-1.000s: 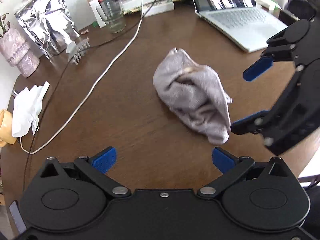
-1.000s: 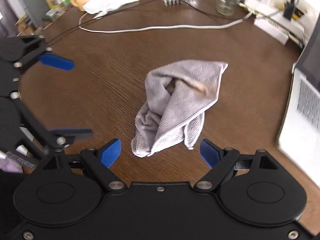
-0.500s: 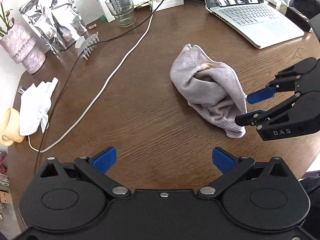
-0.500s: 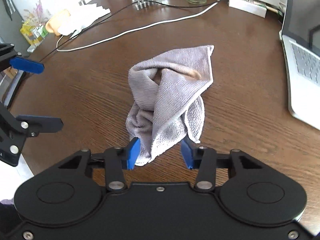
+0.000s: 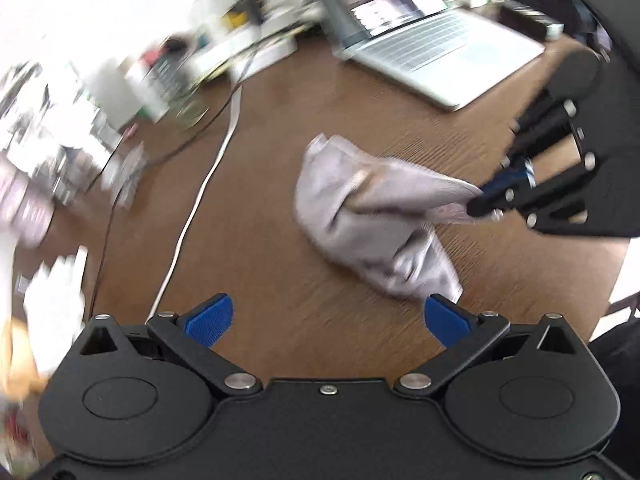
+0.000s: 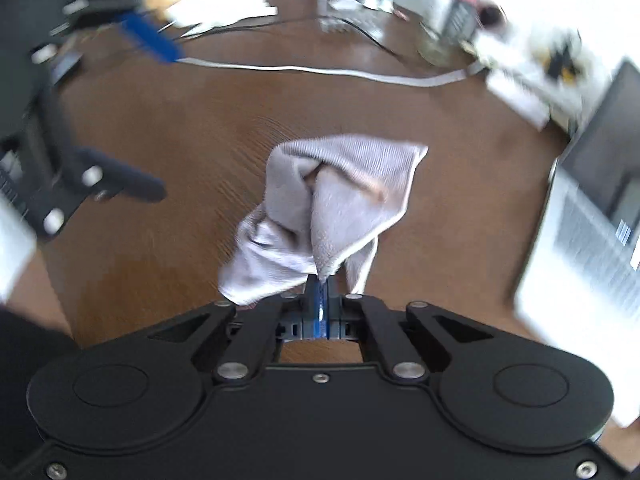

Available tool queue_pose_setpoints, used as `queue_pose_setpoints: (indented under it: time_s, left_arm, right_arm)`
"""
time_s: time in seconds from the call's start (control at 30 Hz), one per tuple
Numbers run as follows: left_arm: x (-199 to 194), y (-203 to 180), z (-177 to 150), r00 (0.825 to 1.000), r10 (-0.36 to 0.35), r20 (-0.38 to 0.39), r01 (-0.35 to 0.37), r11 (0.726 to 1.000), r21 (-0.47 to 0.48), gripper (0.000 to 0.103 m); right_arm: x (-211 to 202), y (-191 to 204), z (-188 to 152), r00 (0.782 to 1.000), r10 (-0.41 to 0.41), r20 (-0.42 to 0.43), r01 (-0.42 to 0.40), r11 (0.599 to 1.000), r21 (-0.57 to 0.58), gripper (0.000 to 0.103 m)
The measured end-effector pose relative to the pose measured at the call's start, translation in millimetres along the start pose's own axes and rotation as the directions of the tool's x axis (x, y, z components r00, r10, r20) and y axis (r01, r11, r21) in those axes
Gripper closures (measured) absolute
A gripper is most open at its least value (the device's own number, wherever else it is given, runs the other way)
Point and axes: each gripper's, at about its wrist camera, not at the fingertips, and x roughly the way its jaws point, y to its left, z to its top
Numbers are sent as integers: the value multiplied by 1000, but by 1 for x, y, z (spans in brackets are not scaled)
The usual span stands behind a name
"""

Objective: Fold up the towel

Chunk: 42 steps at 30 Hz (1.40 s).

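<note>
A crumpled grey towel lies in the middle of the brown wooden table. My right gripper is shut on a corner of the towel, which is lifted and pulled taut toward it. In the left wrist view the right gripper pinches that corner from the right. My left gripper stands open just above the table, its blue pads apart, the right fingertip close to the towel's near end. In the right wrist view the left gripper hangs open at the left.
An open laptop sits at the far right of the table. A white cable runs across the table left of the towel. Boxes, a glass and foil bags crowd the far edge, blurred. White cloth lies at the left edge.
My right gripper has shut on the towel's corner and lifted it toward itself. Both grippers have rolled and risen a little, so the views are blurred. The left gripper has stayed open.
</note>
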Motion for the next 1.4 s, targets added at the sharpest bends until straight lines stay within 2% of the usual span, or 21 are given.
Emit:
queue_pose_setpoints:
  time_s: [0.13,0.17,0.23,0.3,0.33,0.4,0.43,0.53,0.57,0.6,0.63,0.7,0.77,0.83,0.9,1.0,1.07,1.13,1.23,1.3,1.4]
  left_arm:
    - [-5,-15,28,984,-144,105,119,970,213,0]
    - [-6,-19,33,976,-182,124,143,952,270,0]
    - [-7,-28,43,951,-277,137,198,887,417,0]
    - [-5,-39,54,920,-377,109,238,755,611,0]
    - [-5,-42,57,909,-404,99,243,709,662,0]
    - [-3,-47,71,870,-485,87,255,595,762,0]
    - [-2,-48,76,856,-511,80,264,566,781,0]
    - [6,-50,106,757,-653,-31,381,401,833,0]
    - [9,-51,111,733,-677,-69,409,358,839,0]
    - [12,-55,117,703,-700,-128,446,292,846,0]
    - [15,-58,121,684,-710,-168,465,247,850,0]
    - [22,-69,126,646,-717,-262,480,114,870,0]
    - [29,-79,125,627,-696,-349,484,-2,875,1]
    - [35,-87,120,623,-661,-418,490,-87,868,6]
    - [44,-94,112,623,-598,-504,491,-203,847,9]
    - [52,-100,108,609,-568,-554,479,-294,827,15]
    - [54,-102,108,595,-571,-566,465,-329,822,20]
    - [54,-104,106,580,-575,-577,447,-368,815,44]
    - [57,-105,102,590,-564,-577,413,-404,816,82]
    - [62,-103,93,597,-531,-602,420,-432,798,95]
    - [67,-96,83,618,-490,-615,428,-447,786,95]
  right_arm:
    - [-31,-9,-2,999,-19,-35,10,970,-243,102]
    - [-36,-10,-2,999,-21,-42,8,957,-290,102]
    - [-51,-12,-5,998,-28,-56,1,905,-425,102]
    - [-60,-14,-9,997,-25,-68,-12,867,-498,102]
    - [-64,-14,-10,997,-24,-74,-19,849,-529,102]
    - [-71,-13,-13,996,-9,-85,-42,817,-575,102]
    - [-74,-12,-15,996,2,-93,-57,806,-589,102]
    - [-83,-6,-19,994,51,-101,-103,778,-620,102]
    - [-85,-5,-20,993,65,-100,-113,772,-626,102]
    - [-88,-3,-21,991,86,-98,-129,764,-633,102]
    - [-91,-2,-21,990,101,-98,-140,759,-636,102]
    - [-95,-2,-21,988,126,-90,-154,756,-636,101]
    - [-99,-2,-21,986,144,-85,-165,756,-633,101]
    - [-102,-1,-20,985,152,-80,-168,755,-633,101]
    - [-104,-1,-21,986,154,-71,-164,753,-638,102]
    - [-107,2,-20,986,155,-58,-155,743,-651,102]
    - [-106,3,-18,986,159,-54,-156,747,-646,102]
    - [-107,4,-17,985,162,-54,-159,756,-634,102]
    - [-109,7,-17,988,147,-57,-151,776,-612,102]
    - [-111,5,-18,990,130,-59,-140,799,-584,102]
    - [-112,7,-22,991,116,-62,-130,818,-561,102]
